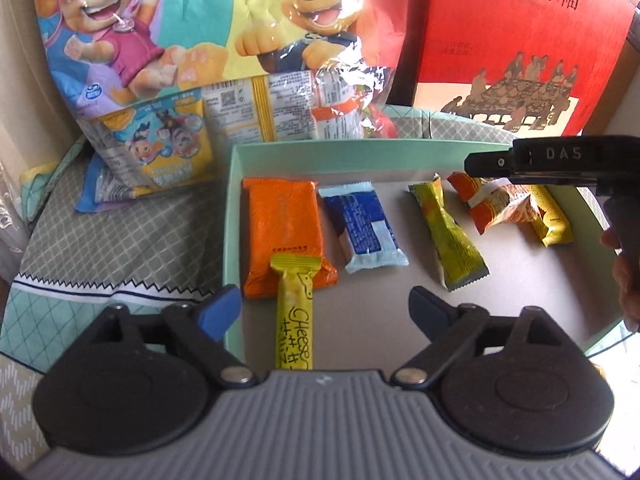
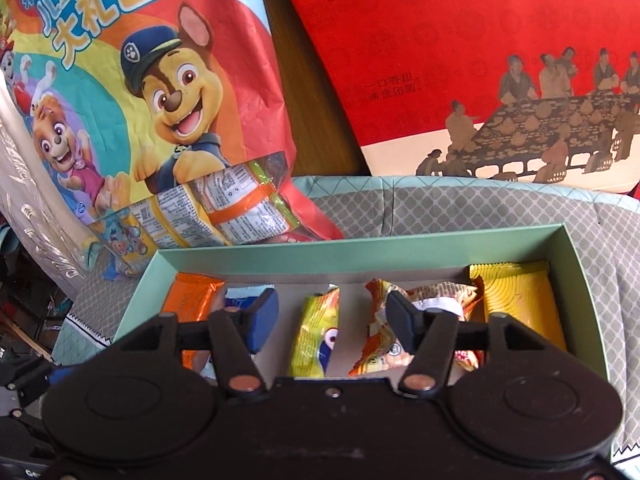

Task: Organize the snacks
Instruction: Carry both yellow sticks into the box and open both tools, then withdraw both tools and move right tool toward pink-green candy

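left gripper [image 1: 326, 312] nearest lens, jaws spread wide, pinching nothing; yellow cheese stick [image 1: 295, 312] lies loose between them, top end resting on orange pack [image 1: 282, 236]. right gripper [image 2: 330, 322] spread too, empty, above yellow pouch [image 2: 316, 340] and crumpled orange snack [image 2: 416, 320]. all snacks inside mint box [image 1: 236, 216]; cartoon bag [image 2: 140, 100] behind. risk: closing pads catch orange pack with stick, or nudge stick across blue bar [image 1: 360, 228].
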Demonstrator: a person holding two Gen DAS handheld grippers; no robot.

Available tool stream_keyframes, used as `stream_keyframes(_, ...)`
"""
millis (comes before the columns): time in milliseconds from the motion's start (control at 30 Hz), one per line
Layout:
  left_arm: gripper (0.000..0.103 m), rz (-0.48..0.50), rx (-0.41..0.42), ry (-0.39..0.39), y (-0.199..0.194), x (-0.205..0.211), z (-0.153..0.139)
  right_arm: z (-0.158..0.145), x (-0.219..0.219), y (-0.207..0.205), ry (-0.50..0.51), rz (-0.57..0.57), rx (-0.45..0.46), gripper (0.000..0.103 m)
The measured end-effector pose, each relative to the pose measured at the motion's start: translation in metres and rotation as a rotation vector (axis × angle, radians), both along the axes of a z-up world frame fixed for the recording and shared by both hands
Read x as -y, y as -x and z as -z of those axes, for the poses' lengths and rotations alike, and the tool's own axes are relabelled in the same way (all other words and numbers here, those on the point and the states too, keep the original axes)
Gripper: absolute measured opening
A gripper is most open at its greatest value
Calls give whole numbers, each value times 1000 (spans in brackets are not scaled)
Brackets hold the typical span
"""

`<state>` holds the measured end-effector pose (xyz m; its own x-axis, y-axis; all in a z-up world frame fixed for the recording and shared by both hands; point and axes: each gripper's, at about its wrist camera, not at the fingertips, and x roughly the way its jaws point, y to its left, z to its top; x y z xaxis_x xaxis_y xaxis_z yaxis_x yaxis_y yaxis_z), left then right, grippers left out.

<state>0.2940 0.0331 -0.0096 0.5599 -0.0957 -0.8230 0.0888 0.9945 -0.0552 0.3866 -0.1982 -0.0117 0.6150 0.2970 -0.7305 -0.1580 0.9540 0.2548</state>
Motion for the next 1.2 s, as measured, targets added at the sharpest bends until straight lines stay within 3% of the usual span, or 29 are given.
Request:
stream_keyframes(100, 100, 3, -6, 4, 2, 6, -1, -6, 4, 12, 6, -1, 6, 76)
stream_keyframes(267, 103, -5, -4, 18, 13, 10, -10, -15, 8, 35, 15, -19, 2, 80)
stream_keyframes(300, 103, -5, -1, 21, 16, 10, -12, -17, 8, 41, 17, -21, 2, 85)
stream_keyframes(567, 103, 23, -4, 33, 60, 24, -27, -37, 16, 96, 13, -11, -2, 99)
stream_keyframes(867, 103, 72, -74, 43, 132, 41, -7, -52, 35, 173, 5, 3, -13, 103)
stream_keyframes(1200, 103, 122, -152, 17, 185, 59, 24, -21, 59, 240, -8, 32, -107, 103)
